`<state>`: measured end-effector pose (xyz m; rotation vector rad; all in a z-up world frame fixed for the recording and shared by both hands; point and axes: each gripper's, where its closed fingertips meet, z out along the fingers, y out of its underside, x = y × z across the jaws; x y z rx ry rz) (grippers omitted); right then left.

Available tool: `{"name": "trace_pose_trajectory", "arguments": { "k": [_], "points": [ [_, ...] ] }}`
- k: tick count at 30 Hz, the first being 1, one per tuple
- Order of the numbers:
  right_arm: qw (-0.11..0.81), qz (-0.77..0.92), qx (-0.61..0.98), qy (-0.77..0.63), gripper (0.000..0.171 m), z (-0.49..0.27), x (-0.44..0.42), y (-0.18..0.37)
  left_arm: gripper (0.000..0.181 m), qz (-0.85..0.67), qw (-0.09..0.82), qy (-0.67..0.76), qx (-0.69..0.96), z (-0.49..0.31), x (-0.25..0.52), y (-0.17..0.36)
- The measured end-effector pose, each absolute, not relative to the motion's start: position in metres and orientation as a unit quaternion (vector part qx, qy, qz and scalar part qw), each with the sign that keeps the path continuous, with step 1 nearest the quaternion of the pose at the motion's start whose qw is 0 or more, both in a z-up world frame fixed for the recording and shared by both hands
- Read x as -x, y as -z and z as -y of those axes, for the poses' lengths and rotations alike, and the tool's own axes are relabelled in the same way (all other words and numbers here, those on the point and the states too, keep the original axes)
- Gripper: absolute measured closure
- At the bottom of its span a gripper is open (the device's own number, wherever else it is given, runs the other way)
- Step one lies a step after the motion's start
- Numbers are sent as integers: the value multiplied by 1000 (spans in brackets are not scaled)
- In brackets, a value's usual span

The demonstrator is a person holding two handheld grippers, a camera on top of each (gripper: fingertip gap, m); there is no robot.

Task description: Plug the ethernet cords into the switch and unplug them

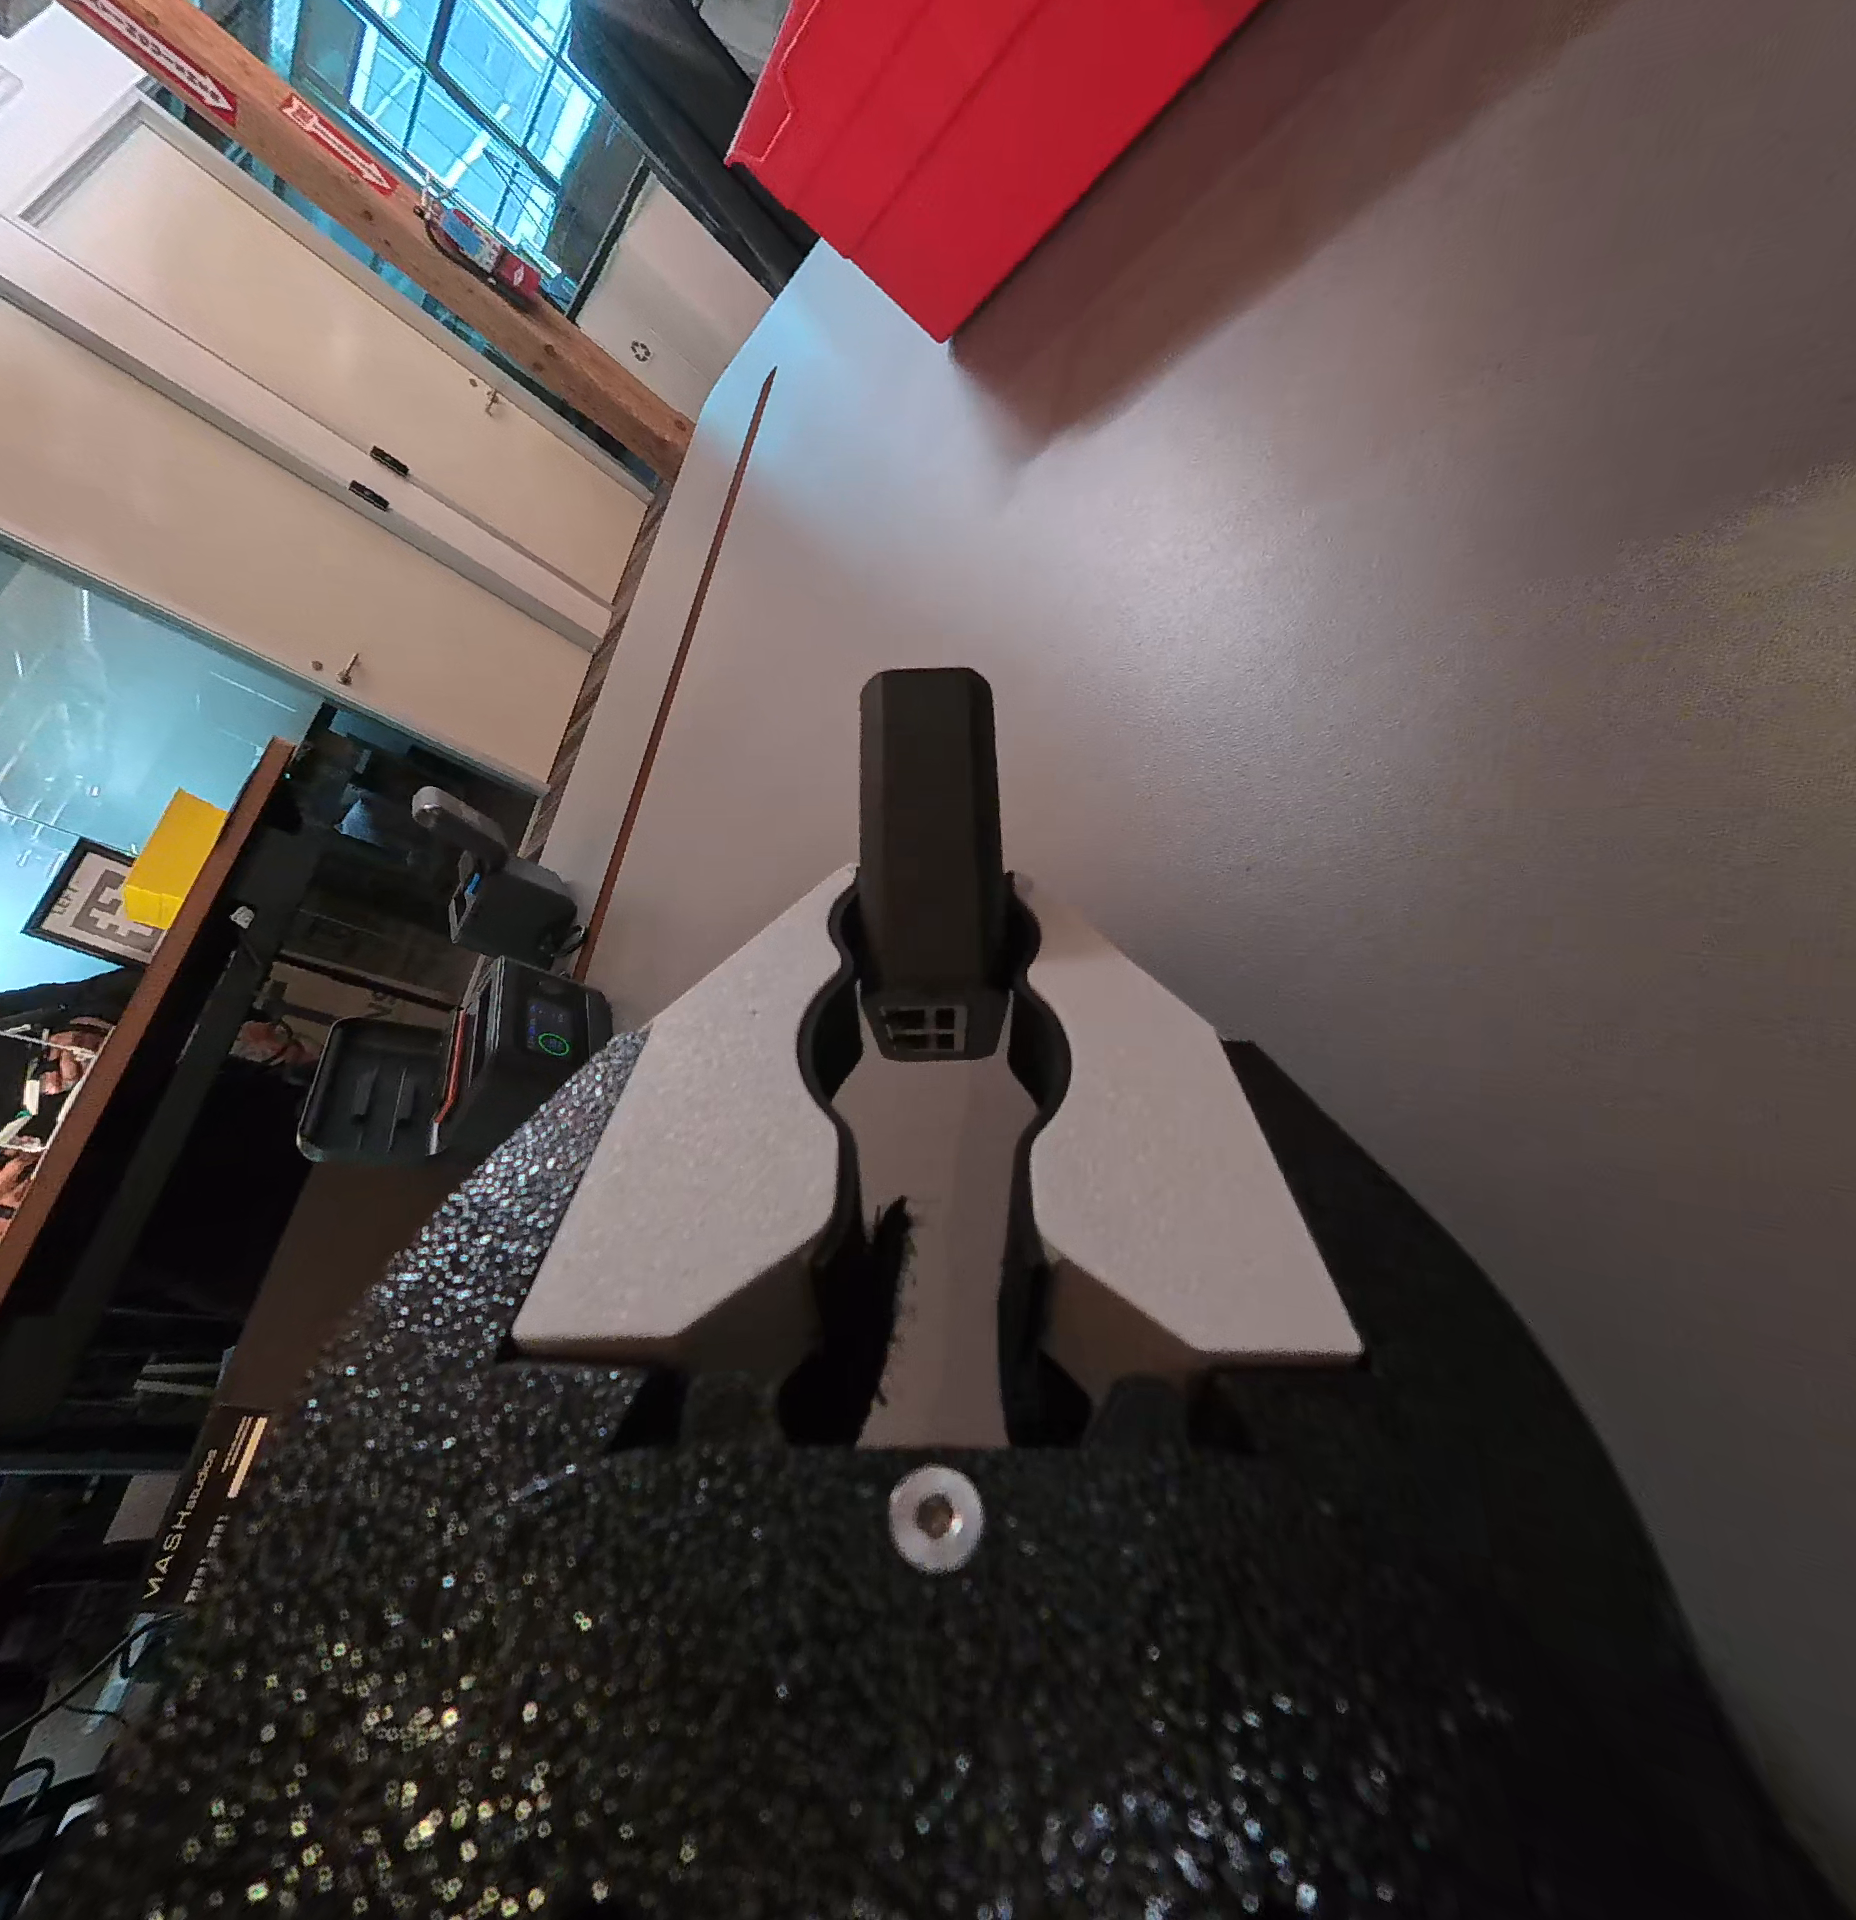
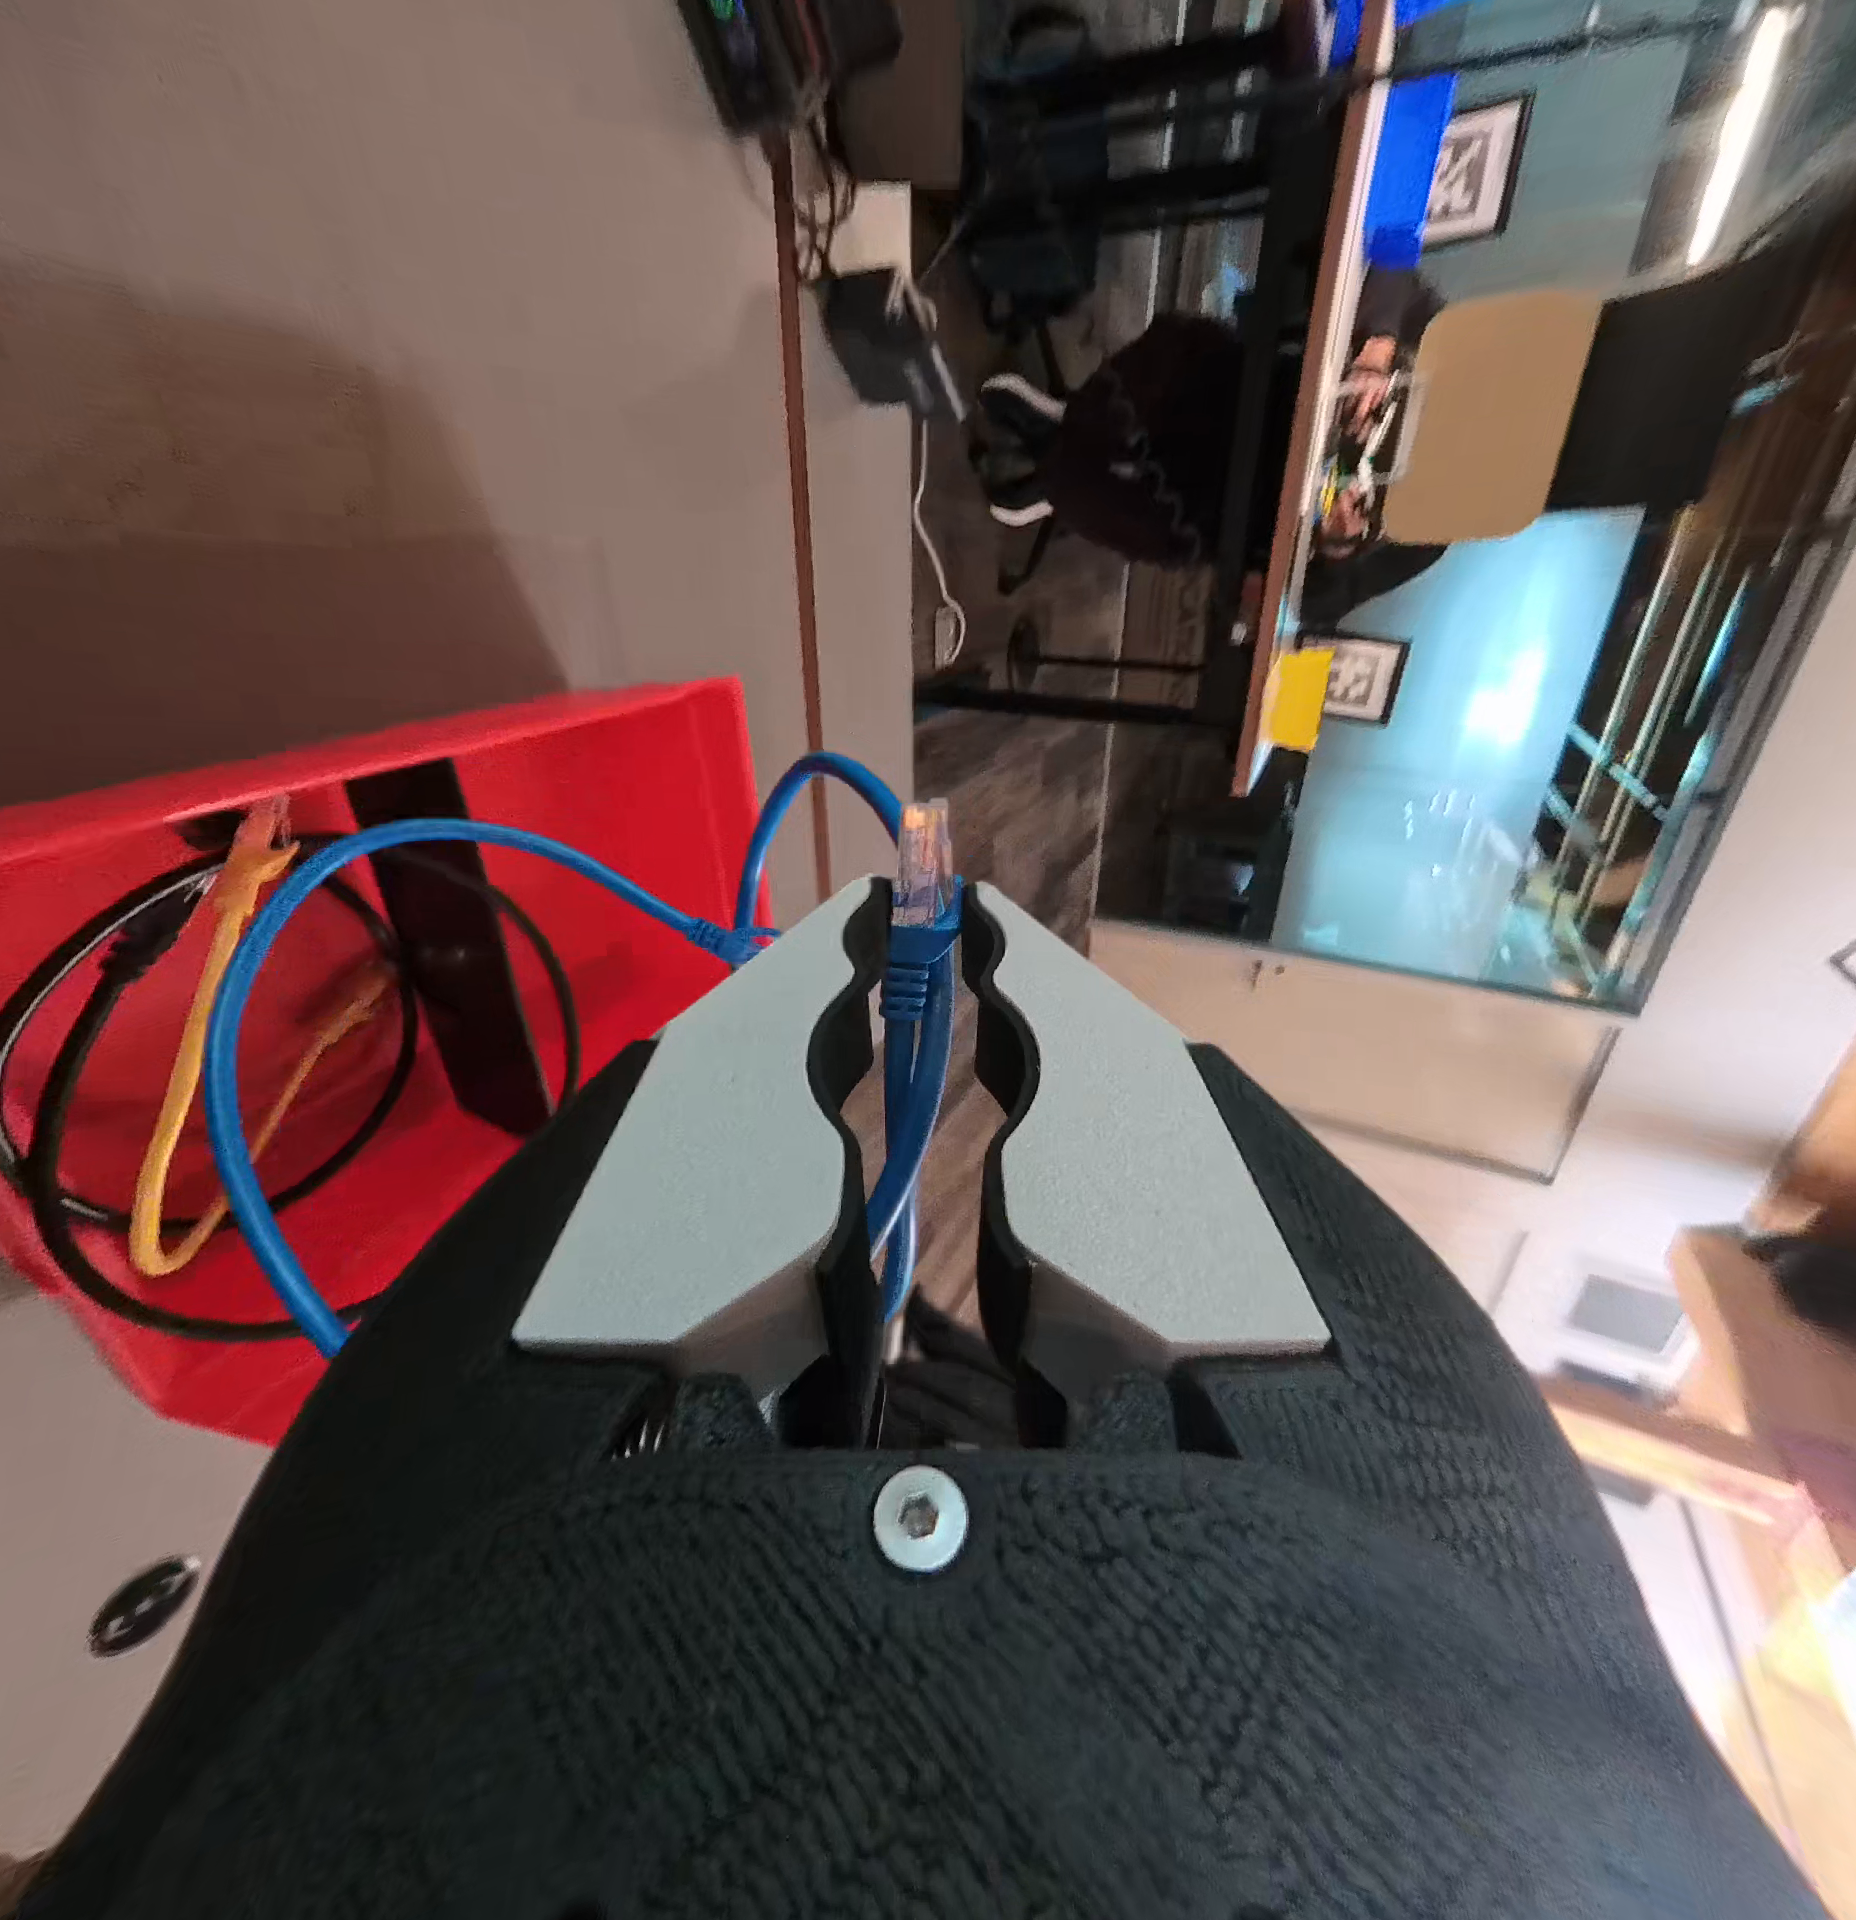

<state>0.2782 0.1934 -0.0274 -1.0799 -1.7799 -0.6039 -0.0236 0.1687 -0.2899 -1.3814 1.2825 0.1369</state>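
Observation:
In the left wrist view my left gripper [image 1: 929,914] is shut on a small black box, the switch [image 1: 926,831]. The switch sticks out forward between the fingertips, and a port face shows at its near end. In the right wrist view my right gripper [image 2: 924,904] is shut on the blue ethernet cord [image 2: 908,1039] just behind its clear plug [image 2: 922,847], which points forward past the fingertips. The cord loops back over a red bin [image 2: 612,769]. An orange cord [image 2: 191,1060] and a black cord [image 2: 51,1091] lie in the bin.
The grey tabletop [image 1: 1371,675] fills the left wrist view, with the red bin [image 1: 965,156] at its far end. The table edge [image 2: 799,468] runs past the bin. Beyond it are desks, chairs, a person and glass walls. The tips of one gripper are about 40 cm away from the tips of the other.

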Motion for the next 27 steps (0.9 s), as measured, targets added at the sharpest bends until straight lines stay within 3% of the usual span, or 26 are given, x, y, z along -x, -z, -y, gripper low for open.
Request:
{"name": "trace_pose_trajectory", "arguments": {
  "k": [11, 16, 21, 22, 27],
  "points": [
    [513, 669, 498, 203, 159, -205, -312, 146, 160, -551, 585, -56, 592, -169, 23, 293],
    [467, 680, 527, 202, 159, -203, -324, 209, 160, -553, 583, -56, 593, -169, 23, 295],
    [405, 651, 621, 160, 158, -206, -338, 239, 160, -554, 581, -55, 594, -169, 24, 297],
    [391, 636, 652, 135, 156, -205, -339, 241, 160, -555, 580, -56, 594, -169, 24, 297],
    [323, 542, 776, 5, 107, -201, -346, 231, 160, -557, 578, -56, 594, -169, 24, 299]
  ]
}}
